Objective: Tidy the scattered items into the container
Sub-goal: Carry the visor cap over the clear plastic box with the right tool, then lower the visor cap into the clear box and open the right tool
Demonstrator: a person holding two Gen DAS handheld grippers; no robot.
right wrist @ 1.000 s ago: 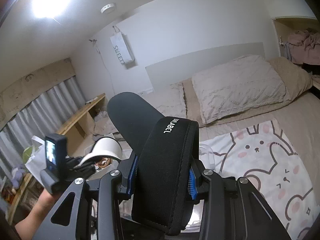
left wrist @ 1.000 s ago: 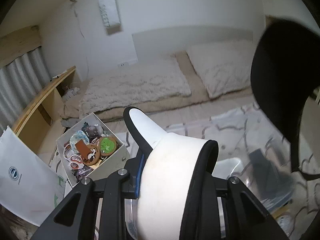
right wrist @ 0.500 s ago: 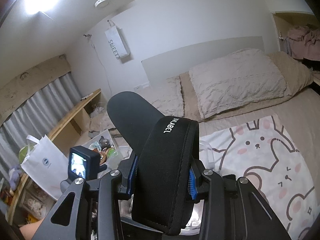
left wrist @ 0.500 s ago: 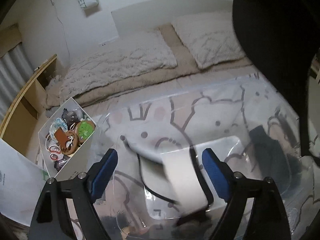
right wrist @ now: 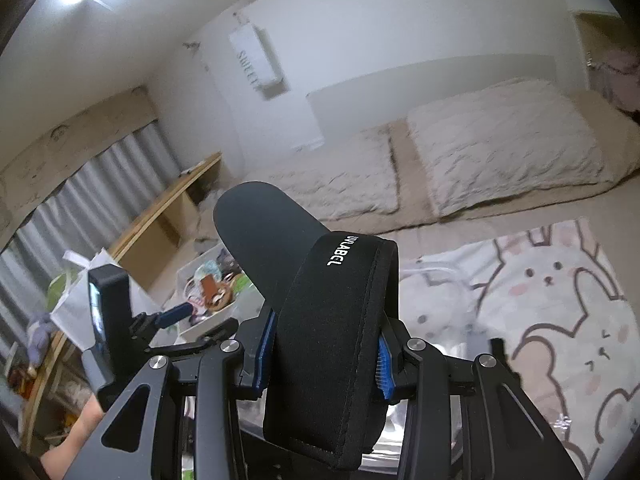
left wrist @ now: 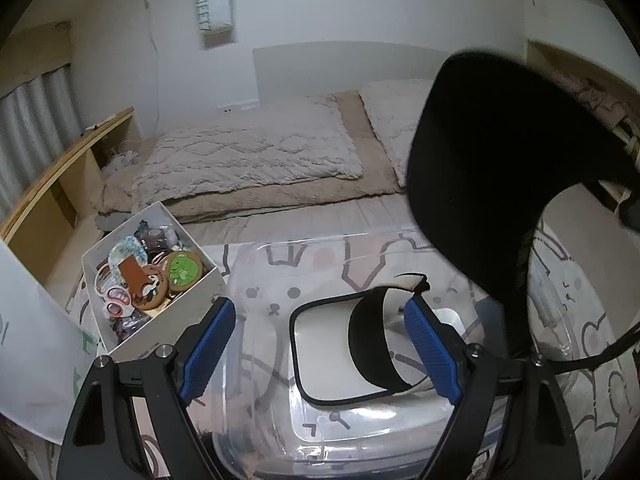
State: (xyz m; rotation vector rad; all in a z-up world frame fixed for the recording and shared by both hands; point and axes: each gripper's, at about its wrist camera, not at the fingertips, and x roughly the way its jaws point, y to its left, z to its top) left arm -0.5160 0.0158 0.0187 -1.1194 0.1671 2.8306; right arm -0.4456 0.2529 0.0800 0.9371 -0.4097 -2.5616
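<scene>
A bedroom with a low bed [left wrist: 248, 168] fills the left wrist view, and in front of the bed a clear plastic container [left wrist: 320, 432] sits on a rabbit-print blanket [left wrist: 592, 320]. Inside the container lies a white visor [left wrist: 332, 352] with black trim. The left claw [left wrist: 320, 348] stands spread above the container, nothing between its blue pads, so I judge that drop done. To the left of the container is a white box [left wrist: 152, 344] of small trinkets. A black visor [left wrist: 492, 168] hangs above the container's right side.

In the right wrist view, the right claw [right wrist: 320, 356] is pinching that black visor [right wrist: 332, 320] by its band, over the container [right wrist: 436, 276]. Next, I judge, it needs lowering over the container, then release.
</scene>
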